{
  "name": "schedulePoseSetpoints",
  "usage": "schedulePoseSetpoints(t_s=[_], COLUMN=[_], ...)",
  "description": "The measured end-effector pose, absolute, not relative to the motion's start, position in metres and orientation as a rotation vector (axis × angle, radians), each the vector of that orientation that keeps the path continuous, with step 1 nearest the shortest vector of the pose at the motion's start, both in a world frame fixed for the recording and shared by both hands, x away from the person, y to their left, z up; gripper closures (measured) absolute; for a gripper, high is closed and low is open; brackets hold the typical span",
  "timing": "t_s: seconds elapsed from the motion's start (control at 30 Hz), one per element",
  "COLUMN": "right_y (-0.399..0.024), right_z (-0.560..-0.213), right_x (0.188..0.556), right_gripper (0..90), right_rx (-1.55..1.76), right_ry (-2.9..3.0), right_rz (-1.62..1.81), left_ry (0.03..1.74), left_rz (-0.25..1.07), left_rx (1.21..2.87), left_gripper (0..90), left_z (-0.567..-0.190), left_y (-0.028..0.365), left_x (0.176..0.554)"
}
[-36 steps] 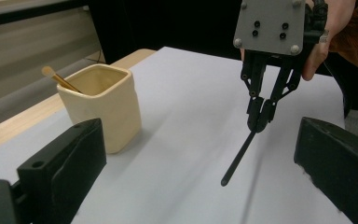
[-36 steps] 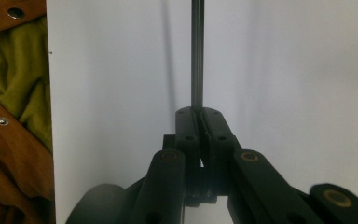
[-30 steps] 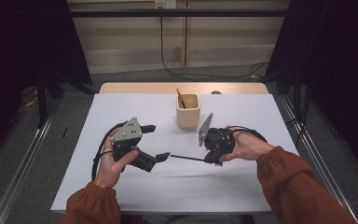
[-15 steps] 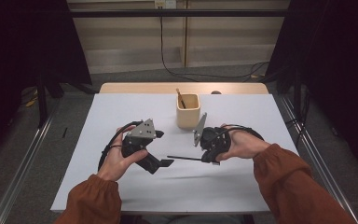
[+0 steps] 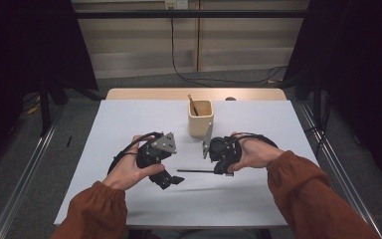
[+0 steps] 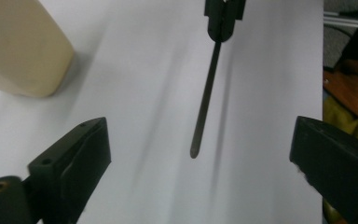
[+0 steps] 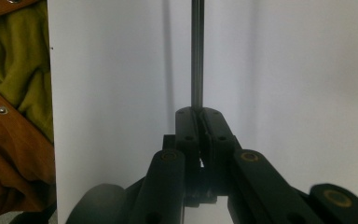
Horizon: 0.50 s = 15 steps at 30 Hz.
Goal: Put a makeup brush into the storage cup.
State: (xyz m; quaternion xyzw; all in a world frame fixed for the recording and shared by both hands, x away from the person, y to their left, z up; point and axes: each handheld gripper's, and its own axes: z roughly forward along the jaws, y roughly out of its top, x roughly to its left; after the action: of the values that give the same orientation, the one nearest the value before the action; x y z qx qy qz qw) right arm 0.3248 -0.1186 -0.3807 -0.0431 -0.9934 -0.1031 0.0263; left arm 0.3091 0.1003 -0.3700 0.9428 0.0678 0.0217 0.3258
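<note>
So there were two grippers on the white table (image 5: 104,129) and one thin dark rod (image 5: 195,171) — the right gripper (image 5: 222,170) had its jaws pinched together on one end of the rod, holding it level just above the table, pointing toward the left gripper (image 5: 171,180). The left gripper's jaws stood wide apart with nothing between them, the rod's free tip sitting just ahead of the gap — not touching either jaw. One beige cup (image 5: 201,118) stood behind them near the table's far edge, with one stick (image 5: 192,104) leaning inside it.
</note>
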Motion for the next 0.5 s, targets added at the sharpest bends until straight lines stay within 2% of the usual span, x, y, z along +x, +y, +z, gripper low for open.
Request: schedulePoseSetpoints(t_s=[0.3, 0.33, 0.5], right_y=[-0.114, -0.114, -0.113], right_z=[-0.385, -0.385, -0.385], right_x=[0.325, 0.325, 0.324], right_gripper=[86.1, 86.1, 86.1], right_rx=[-0.116, -0.111, -0.110], right_ry=[-3.064, -3.064, -3.066], right_rz=[-0.293, -0.291, -0.296], left_ry=[0.144, 0.159, 0.221], left_rz=[0.041, 0.079, 0.081], left_rx=[2.537, 2.532, 2.549], left_gripper=[7.2, 7.2, 10.3], left_z=[-0.378, -0.378, -0.381], left_y=[0.093, 0.093, 0.090], left_x=[0.308, 0.308, 0.311])
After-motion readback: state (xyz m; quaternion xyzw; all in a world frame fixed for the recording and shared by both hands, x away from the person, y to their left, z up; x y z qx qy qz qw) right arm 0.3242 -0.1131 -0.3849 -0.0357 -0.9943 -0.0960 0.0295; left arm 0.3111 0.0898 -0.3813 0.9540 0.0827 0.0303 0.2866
